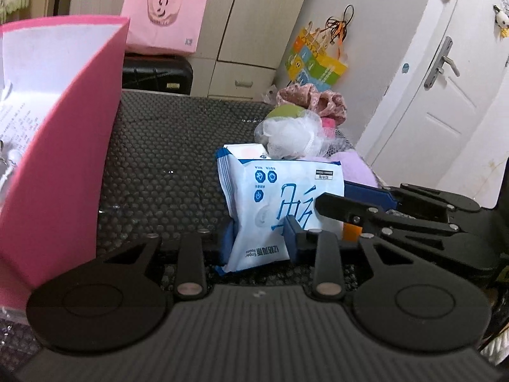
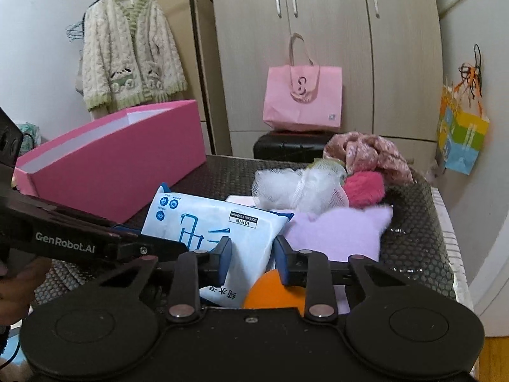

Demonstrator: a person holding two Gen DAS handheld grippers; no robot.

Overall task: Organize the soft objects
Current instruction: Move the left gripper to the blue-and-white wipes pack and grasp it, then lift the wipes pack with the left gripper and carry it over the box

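Both tongs pinch the wipes pack (image 1: 273, 203): the left gripper (image 1: 259, 238) and the right gripper (image 2: 253, 254). The pack stands just above the mat (image 1: 159, 165). Two pulls might tear it or let it slip. The pink box (image 2: 111, 165) waits farther back.

Bare surface (image 1: 159, 165) lies open between the pink box (image 1: 63, 146) and the wipes pack (image 1: 270, 203) — soft pile (image 2: 334, 191) crowds the right.

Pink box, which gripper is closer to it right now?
Left. The left gripper, closed on the wipes pack, sits right beside the pink box. The right gripper holds the same pack from its other side, farther from the box.
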